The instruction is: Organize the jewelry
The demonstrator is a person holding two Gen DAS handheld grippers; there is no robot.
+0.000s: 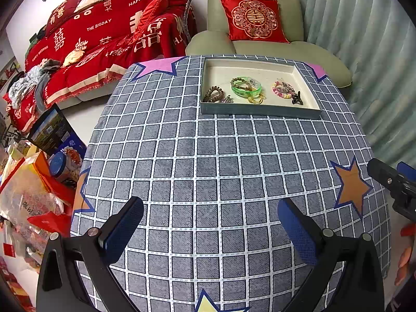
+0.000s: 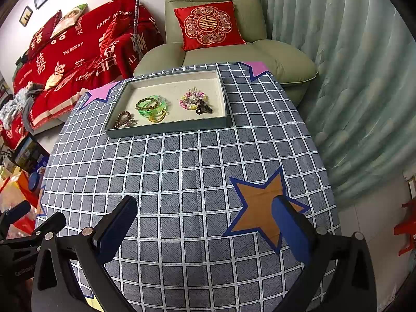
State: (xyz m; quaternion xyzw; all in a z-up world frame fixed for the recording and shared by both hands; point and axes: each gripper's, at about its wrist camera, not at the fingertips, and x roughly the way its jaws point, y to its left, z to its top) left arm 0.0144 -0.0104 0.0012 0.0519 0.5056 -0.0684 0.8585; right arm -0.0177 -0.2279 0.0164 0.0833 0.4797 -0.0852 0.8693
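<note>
Checked cloth covers the table point(image 1: 208, 171), bare beneath the left gripper point(image 1: 210, 223) and right gripper point(image 2: 205, 223), both spread wide and holding nothing. Farther off, near the back edge, the tray point(image 2: 166, 128) holds all the jewelry: bracelets point(image 2: 152, 105), beads point(image 2: 192, 101). Gathering looks done; any sorting remains. Open cloth lies between.

Woven cloth tablecloth point(image 1: 208, 156), glossy plastic bangle point(image 1: 247, 88)
</note>
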